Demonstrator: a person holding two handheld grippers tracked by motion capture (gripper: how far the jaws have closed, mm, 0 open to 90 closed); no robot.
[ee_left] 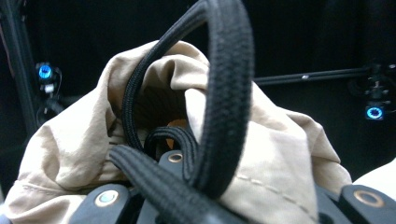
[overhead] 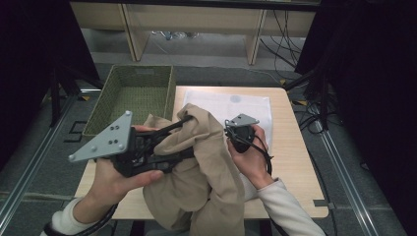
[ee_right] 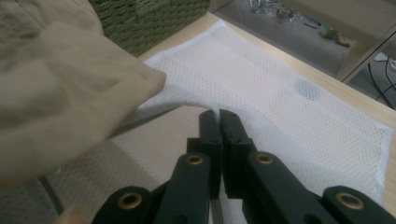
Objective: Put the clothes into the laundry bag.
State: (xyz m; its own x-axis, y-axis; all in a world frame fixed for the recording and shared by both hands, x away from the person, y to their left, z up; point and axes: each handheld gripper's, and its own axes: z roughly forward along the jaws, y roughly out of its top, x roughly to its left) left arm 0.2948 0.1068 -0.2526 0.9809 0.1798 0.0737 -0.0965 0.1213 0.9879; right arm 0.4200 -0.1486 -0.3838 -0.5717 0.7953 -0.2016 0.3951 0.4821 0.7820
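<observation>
Left gripper (overhead: pixel 184 137) fingers clamp the beige garment (overhead: pixel 206 172); right gripper (ee_right: pixel 219 122) fingers pinch the white mesh bag's (ee_right: pixel 289 107) edge on the bench (overhead: pixel 290 162).

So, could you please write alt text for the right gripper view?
The right hand-held gripper, its black jaws shut together, holds the raised edge of a white mesh laundry bag lying on a wooden table. Beige fabric bulges in at left, before a green woven basket.
</observation>
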